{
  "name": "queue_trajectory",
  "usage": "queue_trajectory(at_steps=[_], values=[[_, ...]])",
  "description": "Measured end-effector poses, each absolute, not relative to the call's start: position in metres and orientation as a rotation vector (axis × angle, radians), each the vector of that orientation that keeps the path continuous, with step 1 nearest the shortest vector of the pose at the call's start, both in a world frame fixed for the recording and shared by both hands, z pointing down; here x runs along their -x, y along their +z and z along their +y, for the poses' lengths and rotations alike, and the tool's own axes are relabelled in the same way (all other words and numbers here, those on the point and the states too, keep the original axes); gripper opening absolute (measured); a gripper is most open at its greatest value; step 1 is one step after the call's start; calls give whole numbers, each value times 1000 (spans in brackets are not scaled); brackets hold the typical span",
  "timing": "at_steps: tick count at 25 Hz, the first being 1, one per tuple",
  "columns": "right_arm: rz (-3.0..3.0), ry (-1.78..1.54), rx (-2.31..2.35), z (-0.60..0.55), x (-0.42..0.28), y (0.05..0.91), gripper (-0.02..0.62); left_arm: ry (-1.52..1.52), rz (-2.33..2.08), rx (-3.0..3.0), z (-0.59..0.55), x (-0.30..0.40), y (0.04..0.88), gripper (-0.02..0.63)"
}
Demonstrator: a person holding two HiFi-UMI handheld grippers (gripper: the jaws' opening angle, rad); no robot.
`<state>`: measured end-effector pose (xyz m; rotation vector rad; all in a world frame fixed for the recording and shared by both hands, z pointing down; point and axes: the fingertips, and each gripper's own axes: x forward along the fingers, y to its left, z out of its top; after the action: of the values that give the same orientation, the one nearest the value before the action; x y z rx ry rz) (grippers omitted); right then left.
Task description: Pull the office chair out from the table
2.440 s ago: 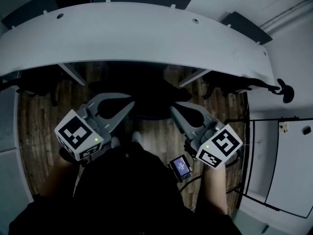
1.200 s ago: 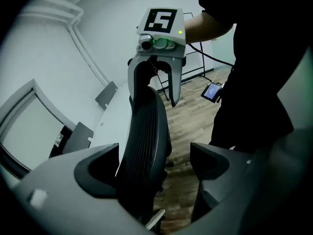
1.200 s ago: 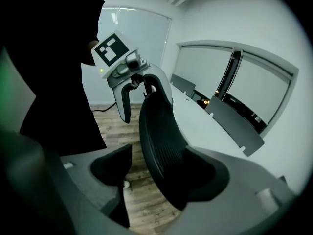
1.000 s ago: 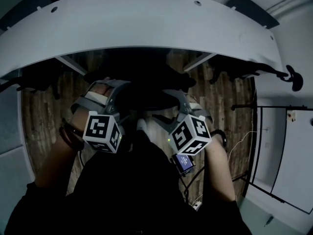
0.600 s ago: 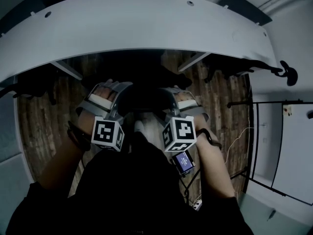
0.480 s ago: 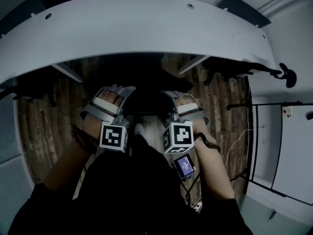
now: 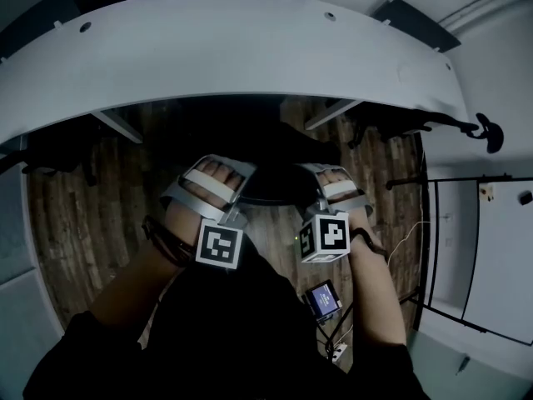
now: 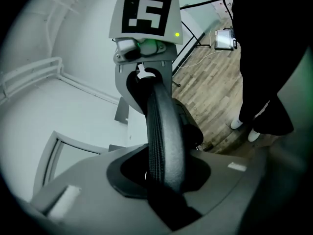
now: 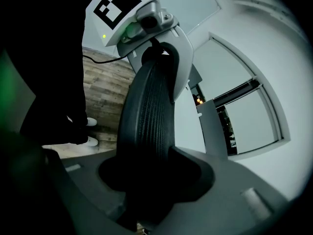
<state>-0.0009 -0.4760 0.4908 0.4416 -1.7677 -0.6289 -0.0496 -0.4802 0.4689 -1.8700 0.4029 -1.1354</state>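
A black office chair (image 7: 254, 144) stands tucked under the curved white table (image 7: 250, 48). Its backrest's top rim (image 7: 271, 197) faces me as a dark arc. My left gripper (image 7: 243, 173) clasps the rim's left part and my right gripper (image 7: 311, 173) its right part. In the left gripper view the ribbed rim (image 8: 164, 131) fills the gap of the left gripper (image 8: 166, 180), whose jaws are closing on it, and runs to the right gripper (image 8: 146, 48). The right gripper view shows the rim (image 9: 149, 116) wedged in the right gripper (image 9: 151, 180), also closing.
More dark chairs sit under the table at the left (image 7: 58, 144) and right (image 7: 400, 123). A small lit screen (image 7: 323, 298) with cables lies on the wood floor by my right leg. A black frame with white panels (image 7: 475, 248) stands at the right.
Both grippers moved from beside my body forward onto the backrest rim, rolled so their cubes face up, and their jaws narrowed around the rim.
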Motion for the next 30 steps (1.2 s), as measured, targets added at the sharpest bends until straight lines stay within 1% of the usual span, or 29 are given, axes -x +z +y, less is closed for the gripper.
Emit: queue_trajectory(at_steps=[2, 5, 13, 17, 20, 30], values=[[-1770, -602, -423, -475, 0, 490, 184, -1129, 400, 1848, -481, 48, 469, 98], [-1751, -583, -401, -477, 1, 497, 184, -1143, 385, 1841, -481, 52, 475, 97], [-1690, -622, -374, -452, -15, 517, 195, -1204, 371, 1881, -455, 46, 488, 112], [-1742, -597, -343, -434, -15, 517, 210, -1306, 369, 1857, -445, 46, 498, 152], [-1754, -586, -319, -415, -26, 520, 225, -1324, 393, 1847, -427, 38, 502, 158], [-1852, -610, -267, -316, -41, 502, 219, -1333, 430, 1865, -334, 14, 495, 155]])
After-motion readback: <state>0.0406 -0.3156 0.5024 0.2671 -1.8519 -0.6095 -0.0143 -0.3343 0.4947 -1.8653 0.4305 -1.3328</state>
